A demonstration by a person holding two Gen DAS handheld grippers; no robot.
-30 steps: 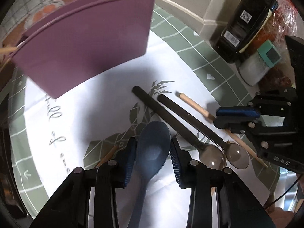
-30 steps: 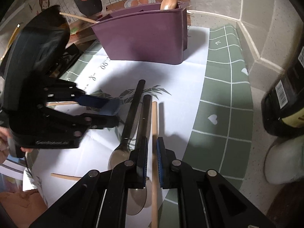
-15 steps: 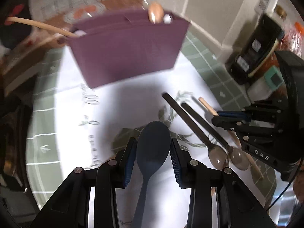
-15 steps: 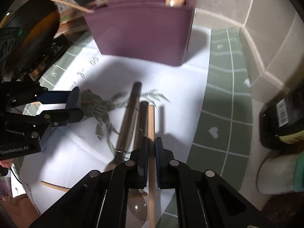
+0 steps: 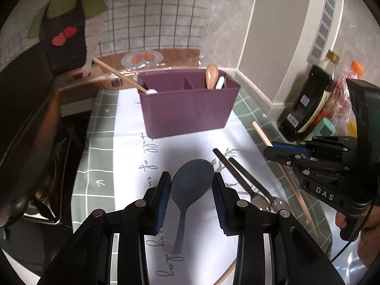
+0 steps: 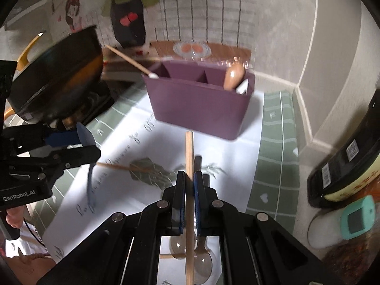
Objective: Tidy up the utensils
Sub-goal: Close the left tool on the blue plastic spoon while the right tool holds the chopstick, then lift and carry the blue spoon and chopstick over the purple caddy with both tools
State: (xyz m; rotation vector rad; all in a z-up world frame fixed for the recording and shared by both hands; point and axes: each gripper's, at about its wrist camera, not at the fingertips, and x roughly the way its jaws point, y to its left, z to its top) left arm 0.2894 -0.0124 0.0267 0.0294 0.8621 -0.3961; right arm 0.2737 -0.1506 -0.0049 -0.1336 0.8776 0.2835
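The left gripper (image 5: 191,185) squeezes a blue spoon (image 5: 191,182) by its bowl, lifted up. The right gripper (image 6: 189,185) pinches a wooden chopstick (image 6: 189,156). Both point at the purple caddy (image 5: 187,109). The thin chopstick could slip out or bump the rim

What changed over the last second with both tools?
Both tools rose off the mat. The left tool lifted the blue spoon; the right tool closed on the wooden chopstick and raised it. The two metal spoons and purple caddy stayed put.
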